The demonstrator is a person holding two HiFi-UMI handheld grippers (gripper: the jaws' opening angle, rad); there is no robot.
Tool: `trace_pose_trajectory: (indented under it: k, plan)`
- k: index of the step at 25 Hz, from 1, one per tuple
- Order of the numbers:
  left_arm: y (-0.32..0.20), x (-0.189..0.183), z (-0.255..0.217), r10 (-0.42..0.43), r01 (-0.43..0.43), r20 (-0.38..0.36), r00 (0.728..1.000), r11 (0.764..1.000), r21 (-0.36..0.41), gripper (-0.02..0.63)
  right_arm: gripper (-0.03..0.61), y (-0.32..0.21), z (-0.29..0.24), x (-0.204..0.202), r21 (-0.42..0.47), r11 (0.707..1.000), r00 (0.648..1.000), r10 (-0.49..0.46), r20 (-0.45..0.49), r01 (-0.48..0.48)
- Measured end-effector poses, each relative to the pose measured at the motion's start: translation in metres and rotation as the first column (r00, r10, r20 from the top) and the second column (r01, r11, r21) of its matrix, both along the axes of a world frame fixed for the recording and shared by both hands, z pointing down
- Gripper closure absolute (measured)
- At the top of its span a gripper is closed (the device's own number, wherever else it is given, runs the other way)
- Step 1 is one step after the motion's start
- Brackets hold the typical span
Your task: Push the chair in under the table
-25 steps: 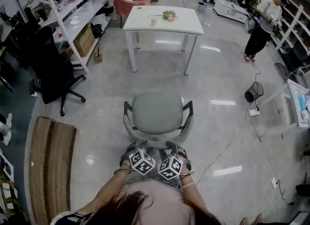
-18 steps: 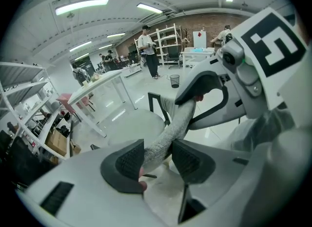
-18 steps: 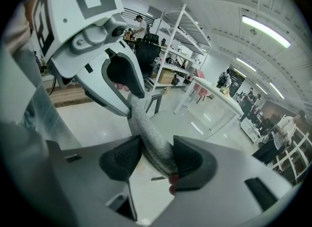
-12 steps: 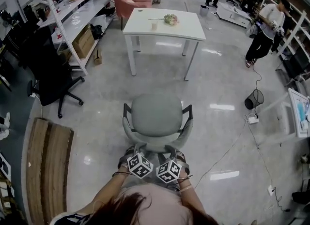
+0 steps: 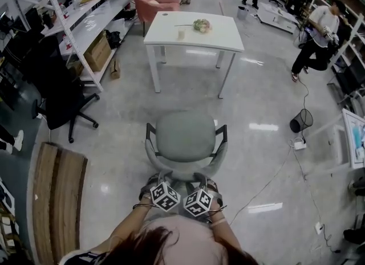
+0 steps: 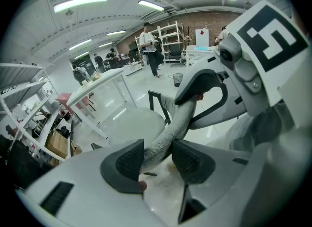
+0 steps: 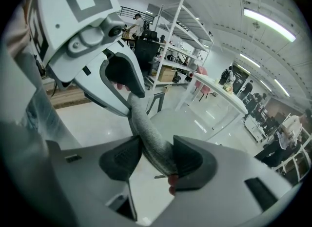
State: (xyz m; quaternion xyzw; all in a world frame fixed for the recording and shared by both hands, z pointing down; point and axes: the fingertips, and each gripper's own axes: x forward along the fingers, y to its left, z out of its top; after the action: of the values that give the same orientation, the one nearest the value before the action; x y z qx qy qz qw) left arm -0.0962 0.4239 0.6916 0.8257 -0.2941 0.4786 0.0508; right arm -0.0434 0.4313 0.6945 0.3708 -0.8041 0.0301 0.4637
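Grey chair (image 5: pixel 185 135) nearer white table (image 5: pixel 217 30)

The left gripper (image 6: pixel 158 158) is showing a white moulded shell with dark grey ribbed pads (image 6: pixel 127 161), and the right gripper (image 7: pixel 157 158) is wearing just the same. Each one is carrying a white cube (image 5: pixel 166 195) printed with black square markers. Thin dark cords (image 5: pixel 144 203) are looping round the wrists, and a pale top (image 5: pixel 182 229) is showing.
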Motion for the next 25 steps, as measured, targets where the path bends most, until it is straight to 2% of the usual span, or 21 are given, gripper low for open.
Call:
trace_pose_trajectory:
  k: [25]
  plan:
    - [-0.071,0.033,0.004,-0.011,0.011,0.010,1.000,0.999,-0.050,0.431,0.374,-0.073,0.004,0.033,-0.025,0.999,0.999,-0.037,0.006,0.038]
